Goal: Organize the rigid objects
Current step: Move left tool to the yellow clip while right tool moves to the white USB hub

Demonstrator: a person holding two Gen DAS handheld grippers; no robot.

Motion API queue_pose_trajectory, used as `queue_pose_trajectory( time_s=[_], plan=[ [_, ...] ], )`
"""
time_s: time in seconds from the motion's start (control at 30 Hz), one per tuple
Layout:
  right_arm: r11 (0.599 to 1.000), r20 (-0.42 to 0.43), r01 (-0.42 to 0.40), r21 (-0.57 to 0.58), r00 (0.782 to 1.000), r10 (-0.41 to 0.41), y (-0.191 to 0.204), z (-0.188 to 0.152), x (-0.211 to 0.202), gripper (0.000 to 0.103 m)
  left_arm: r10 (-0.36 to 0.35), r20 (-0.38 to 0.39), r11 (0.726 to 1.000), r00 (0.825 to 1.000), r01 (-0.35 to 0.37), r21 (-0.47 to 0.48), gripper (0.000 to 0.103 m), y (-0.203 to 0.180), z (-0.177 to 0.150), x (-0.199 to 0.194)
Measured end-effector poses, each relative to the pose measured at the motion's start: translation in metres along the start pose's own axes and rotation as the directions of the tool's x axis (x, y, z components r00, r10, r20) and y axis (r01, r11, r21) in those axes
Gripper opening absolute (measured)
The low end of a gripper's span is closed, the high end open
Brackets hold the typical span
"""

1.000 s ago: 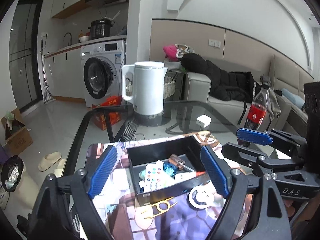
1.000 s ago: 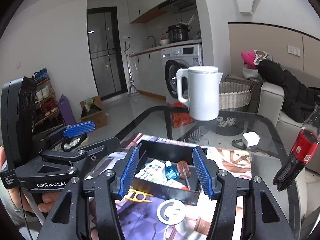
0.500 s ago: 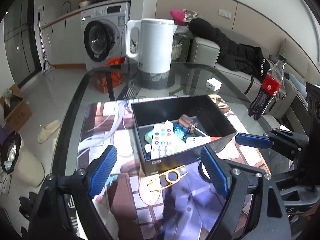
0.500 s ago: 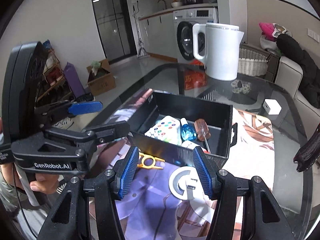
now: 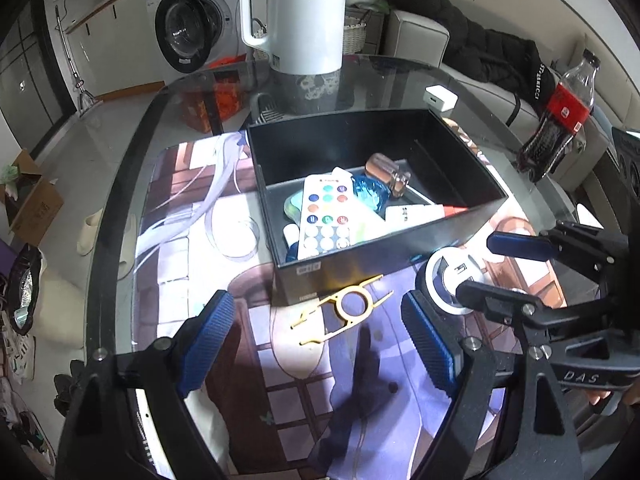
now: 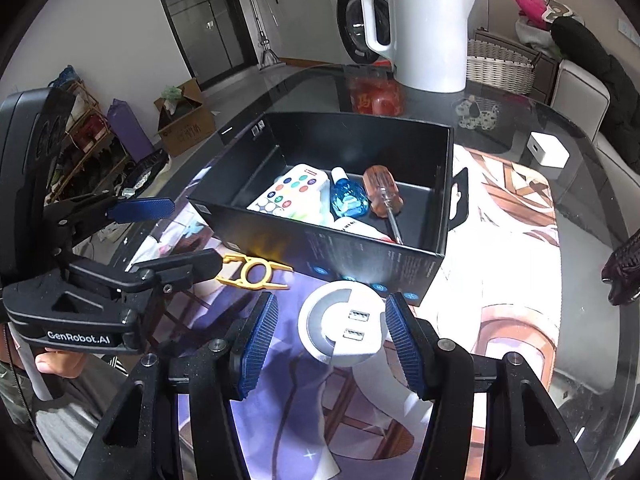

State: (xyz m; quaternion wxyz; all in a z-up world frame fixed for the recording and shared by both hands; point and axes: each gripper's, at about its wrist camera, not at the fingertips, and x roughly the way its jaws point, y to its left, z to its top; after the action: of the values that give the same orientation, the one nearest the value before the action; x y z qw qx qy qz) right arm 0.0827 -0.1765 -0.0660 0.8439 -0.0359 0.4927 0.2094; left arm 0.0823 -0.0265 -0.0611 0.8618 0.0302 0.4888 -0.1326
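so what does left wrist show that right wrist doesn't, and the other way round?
Only left wrist: the cola bottle's red label, the clear ring on the mat, the slipper on the floor.
Only right wrist: the screwdriver's metal shaft, the shoe rack, the USB ports on the white round hub.
Both: the black box, the remote, the yellow clip, the white kettle, the white charger cube, and both grippers, open, left gripper over the clip, right gripper straddling the hub.
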Motion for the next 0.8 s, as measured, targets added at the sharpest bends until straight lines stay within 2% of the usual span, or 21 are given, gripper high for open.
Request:
queue_pose_trajectory(
  time_s=[0.17, 0.33, 0.37, 0.43, 0.53, 0.8],
  plan=[
    [1.000, -0.029, 0.006, 0.003, 1.000, -0.005, -0.001, 0.000, 0.010, 0.058, -0.031, -0.049, 0.999, 0.998, 0.032, 0.004, 0.086, -0.003, -0.006, 0.008],
    [1.000, -0.061, 0.020, 0.007, 0.998, -0.020, 0.001, -0.001, 0.023, 0.058, -0.006, -0.069, 0.999, 0.998, 0.010, 0.050, 0.086, -0.004, -0.010, 0.019],
    [1.000, -0.060, 0.030, 0.001, 0.998, -0.030, 0.001, -0.001, 0.025, 0.062, -0.006, -0.069, 0.998, 0.998, 0.010, 0.060, 0.086, -0.004, -0.010, 0.021],
    [0.999, -0.074, 0.040, 0.003, 0.996, -0.039, 0.000, -0.002, 0.031, 0.062, -0.007, -0.072, 0.996, 0.997, 0.013, 0.086, 0.086, -0.005, -0.010, 0.026],
    [0.999, -0.093, 0.026, 0.025, 0.995, -0.023, -0.005, -0.003, 0.038, 0.065, 0.026, -0.066, 0.993, 0.997, -0.018, 0.118, 0.086, -0.007, -0.009, 0.029],
    [0.999, -0.117, 0.027, 0.027, 0.993, -0.024, -0.009, -0.007, 0.045, 0.066, 0.001, -0.109, 0.989, 0.994, 0.015, 0.145, 0.083, -0.010, -0.010, 0.044]
  ],
)
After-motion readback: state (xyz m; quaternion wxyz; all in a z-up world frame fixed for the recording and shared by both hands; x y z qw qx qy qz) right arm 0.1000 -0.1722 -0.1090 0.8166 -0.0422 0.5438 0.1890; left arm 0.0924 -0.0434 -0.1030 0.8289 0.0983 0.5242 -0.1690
